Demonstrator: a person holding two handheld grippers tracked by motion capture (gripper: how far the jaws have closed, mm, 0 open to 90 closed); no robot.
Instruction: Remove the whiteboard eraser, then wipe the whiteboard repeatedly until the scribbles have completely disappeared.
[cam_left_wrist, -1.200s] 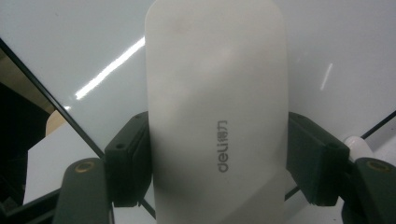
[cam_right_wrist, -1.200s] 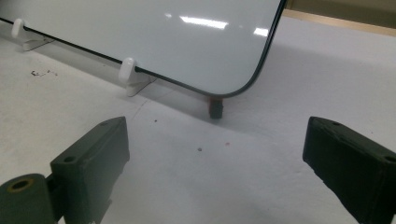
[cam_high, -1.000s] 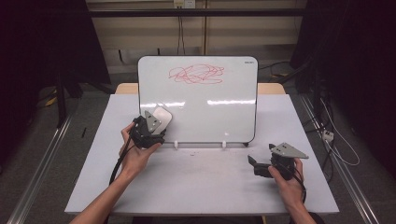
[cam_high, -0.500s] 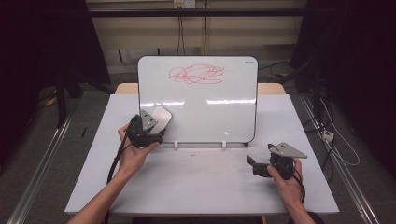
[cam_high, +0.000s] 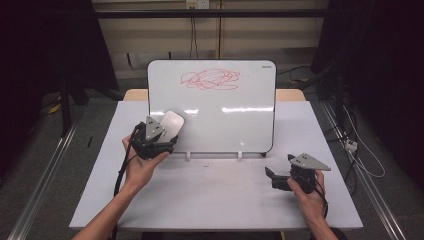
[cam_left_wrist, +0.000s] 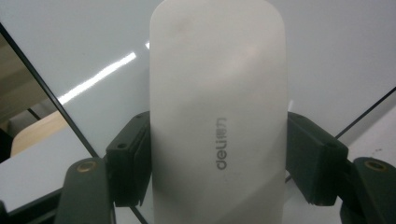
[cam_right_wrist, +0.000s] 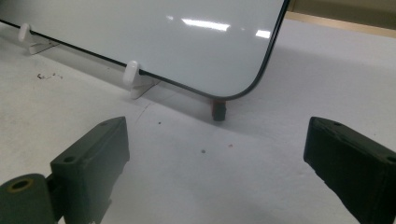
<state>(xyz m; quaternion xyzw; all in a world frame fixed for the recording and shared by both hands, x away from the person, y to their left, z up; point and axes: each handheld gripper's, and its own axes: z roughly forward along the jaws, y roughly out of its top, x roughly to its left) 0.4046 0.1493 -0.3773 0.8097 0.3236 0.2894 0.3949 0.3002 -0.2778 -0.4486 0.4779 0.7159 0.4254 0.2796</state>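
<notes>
A whiteboard (cam_high: 215, 107) stands upright on white clips at the back of the table, with a red scribble (cam_high: 209, 79) near its top. My left gripper (cam_high: 159, 136) is shut on a white eraser (cam_high: 171, 125), held against the board's lower left part. In the left gripper view the eraser (cam_left_wrist: 217, 112) with a grey logo fills the middle, a jaw pressed on each side, the board (cam_left_wrist: 336, 51) behind it. My right gripper (cam_high: 270, 175) rests open on the table at the front right, nothing between its fingers. The right gripper view has the board's lower corner (cam_right_wrist: 243, 88) ahead.
The white table (cam_high: 210, 195) spreads under both hands. White clips (cam_right_wrist: 133, 74) hold the board's bottom edge, and a small dark peg (cam_right_wrist: 218, 110) sits under its corner. Cables hang right of the table (cam_high: 357, 145); dark curtains stand at both sides.
The left gripper has shifted slightly down and left along the board with the eraser. The right gripper has barely moved.
</notes>
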